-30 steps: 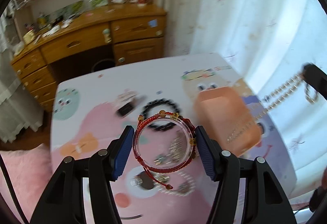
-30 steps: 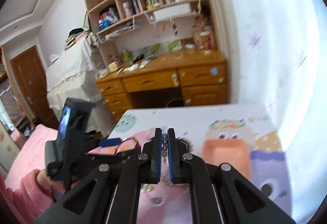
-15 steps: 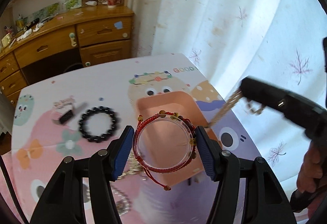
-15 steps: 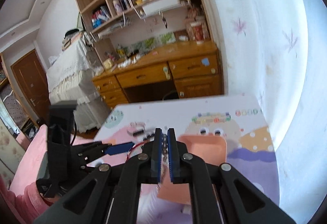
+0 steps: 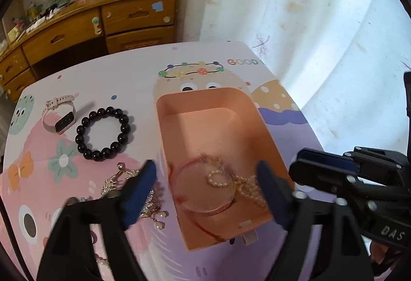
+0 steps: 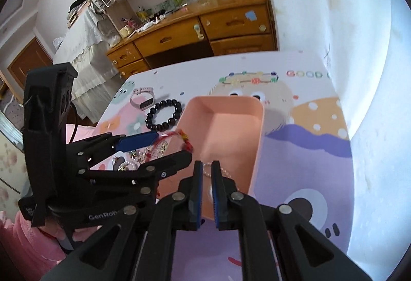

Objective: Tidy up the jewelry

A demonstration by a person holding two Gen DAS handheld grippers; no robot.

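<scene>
**A:** Tongs first. State of each?

**B:** Left gripper [image 5: 205,182]: jaws spread wide, holding nothing, blurred, hanging over the near end of the peach box [image 5: 269,137]. Right gripper [image 6: 207,179]: jaws narrow with a slim gap; a pearl chain [image 6: 226,172] shows just past the tips. Whether they pinch it, I cannot tell.

**A:** Contents of the box?

**B:** Left wrist view, lower centre: one red string bracelet on a clear ring [image 5: 203,193], and the pearl chain lying partly across it. The far half of the box is bare.

**A:** Items outside it?

**B:** Centre left of that frame: black bead bracelet [image 5: 102,134]. Beyond it, toward the left edge: pink wristband watch [image 5: 59,116]. Just left of the box: a tangle of gold and crystal pieces [image 5: 133,188], partly hidden by the left jaw. All rest on the cartoon-print table [image 5: 128,75].

**A:** Progress?

**B:** By my count, two pieces boxed; three lots or more left. Roughly under halfway.
</scene>
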